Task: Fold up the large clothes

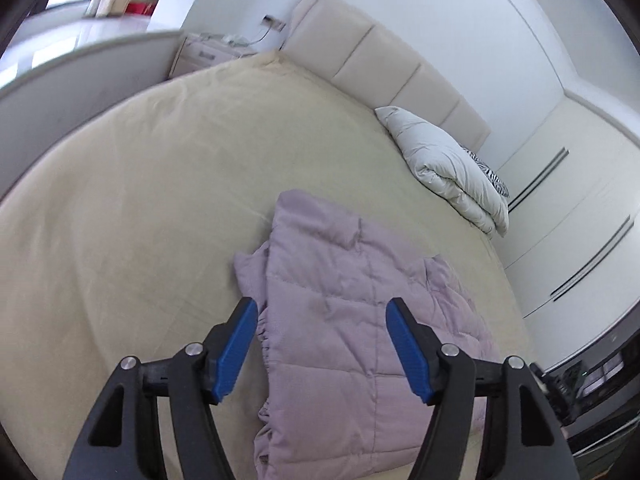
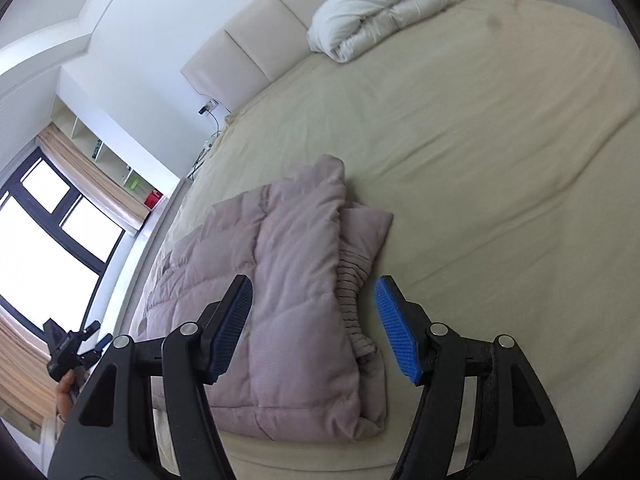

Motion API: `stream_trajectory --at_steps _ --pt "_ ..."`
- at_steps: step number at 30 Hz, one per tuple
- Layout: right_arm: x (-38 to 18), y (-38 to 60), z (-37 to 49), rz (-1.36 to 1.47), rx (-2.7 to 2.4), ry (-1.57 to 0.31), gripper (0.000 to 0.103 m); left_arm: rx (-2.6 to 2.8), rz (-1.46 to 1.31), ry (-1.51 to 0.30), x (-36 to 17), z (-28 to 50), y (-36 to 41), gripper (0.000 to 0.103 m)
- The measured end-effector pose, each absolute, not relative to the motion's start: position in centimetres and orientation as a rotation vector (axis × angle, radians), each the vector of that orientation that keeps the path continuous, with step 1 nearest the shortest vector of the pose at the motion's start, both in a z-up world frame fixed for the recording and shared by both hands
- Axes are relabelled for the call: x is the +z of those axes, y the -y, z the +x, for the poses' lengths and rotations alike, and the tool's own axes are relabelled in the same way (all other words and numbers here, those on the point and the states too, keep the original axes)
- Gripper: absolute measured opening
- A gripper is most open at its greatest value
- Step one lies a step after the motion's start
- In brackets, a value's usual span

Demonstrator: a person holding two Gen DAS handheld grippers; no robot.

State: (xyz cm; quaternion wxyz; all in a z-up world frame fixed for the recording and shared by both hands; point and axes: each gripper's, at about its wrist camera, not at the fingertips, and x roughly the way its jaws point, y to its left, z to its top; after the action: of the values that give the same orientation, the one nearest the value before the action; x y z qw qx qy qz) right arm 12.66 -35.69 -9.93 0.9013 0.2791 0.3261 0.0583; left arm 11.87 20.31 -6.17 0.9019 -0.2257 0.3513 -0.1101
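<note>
You're hovering both grippers, left gripper (image 1: 322, 346) and right gripper (image 2: 314, 326), jaws apart and empty, over the folded jacket (image 2: 288, 280) on the bed (image 2: 500, 200); next likely squaring its edges.

Folded jacket on the bed

The jacket (image 1: 340, 320) lies on the bed (image 1: 140, 200), lower centre of frame; a duvet (image 1: 448, 168) sits upper right, against the headboard (image 1: 384, 68).

- No readable text, label, brand, number or sign in either view.
- Marks on distant items too small and blurred to read.
</note>
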Motion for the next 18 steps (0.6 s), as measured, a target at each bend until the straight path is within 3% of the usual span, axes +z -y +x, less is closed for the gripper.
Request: stream_trajectory --at_steps 3,4,7,10,14,18 --pt "-5.4 34.5 10.3 0.379 0.08 -0.566 0.063 -0.153 -0.231 -0.569 -1.9 8.9 -15.7 0.103" --pt "-4.0 33.1 9.5 0.306 0.062 -0.514 0.064 -0.129 -0.165 -0.502 -0.8 7.7 -14.2 0.103" --pt "0.2 30.2 6.7 0.135 -0.02 -0.344 0.093 -0.056 -0.046 -0.384 1.7 5.2 -10.3 0.103" --pt "2.9 27.4 3.7 0.04 -0.076 -0.191 0.102 0.047 0.042 -0.34 3.2 3.9 -7.8 0.103" --pt "5.8 25.5 1.9 0.053 -0.15 -0.238 0.103 0.121 0.088 -0.274 5.3 0.9 -6.2 0.103" --pt "8.0 25.2 -0.4 0.188 -0.068 -0.261 0.103 0.117 0.049 -0.355 6.1 -0.4 -6.0 0.103"
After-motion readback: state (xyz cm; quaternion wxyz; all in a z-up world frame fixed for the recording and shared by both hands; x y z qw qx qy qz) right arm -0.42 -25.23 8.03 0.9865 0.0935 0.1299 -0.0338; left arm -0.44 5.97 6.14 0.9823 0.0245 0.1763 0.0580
